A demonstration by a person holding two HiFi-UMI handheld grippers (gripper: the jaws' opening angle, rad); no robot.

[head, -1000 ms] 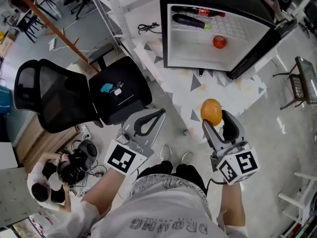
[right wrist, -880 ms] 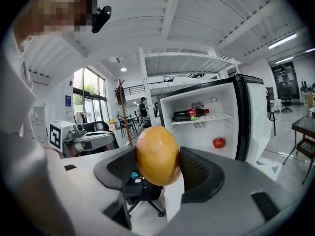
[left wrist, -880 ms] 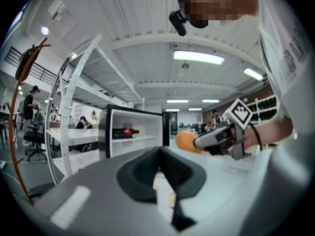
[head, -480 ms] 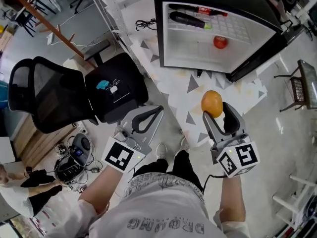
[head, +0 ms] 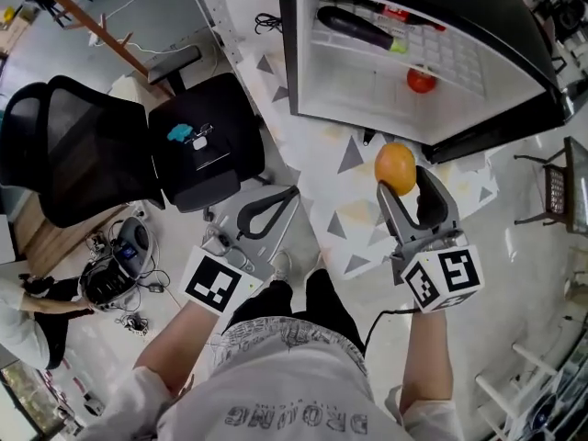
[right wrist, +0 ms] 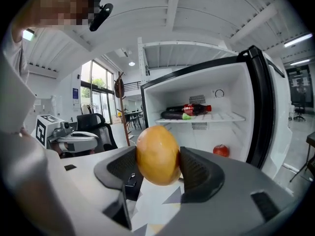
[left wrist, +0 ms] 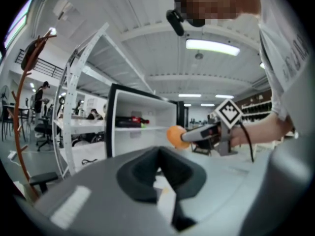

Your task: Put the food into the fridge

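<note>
An orange point(head: 395, 167) is clamped between the jaws of my right gripper point(head: 401, 189), low in front of the open fridge point(head: 287, 53). In the right gripper view the orange point(right wrist: 157, 155) fills the gap of the right gripper point(right wrist: 157, 165), with the fridge point(right wrist: 257, 107) beyond it. On the fridge's shelf lie a dark eggplant point(head: 354, 28) and a red-capped bottle point(head: 397, 12). A red tomato-like fruit point(head: 421, 81) sits on the fridge floor. My left gripper point(head: 290, 200) hangs to the left, jaws together and holding nothing; its own view shows the left gripper point(left wrist: 158, 170) the same way.
A black office chair point(head: 110, 145) stands at the left with a small blue thing point(head: 181, 134) on its seat. White shelving posts point(head: 207, 7) rise beside the fridge. A triangle-patterned mat point(head: 354, 211) covers the floor. A person crouches by cables point(head: 115, 278) at lower left. A black stand point(head: 562, 186) is on the right.
Both grippers have come closer to the fridge, the orange still held in the right one. The fridge looms larger at the top. The crouching person has slid toward the left edge.
</note>
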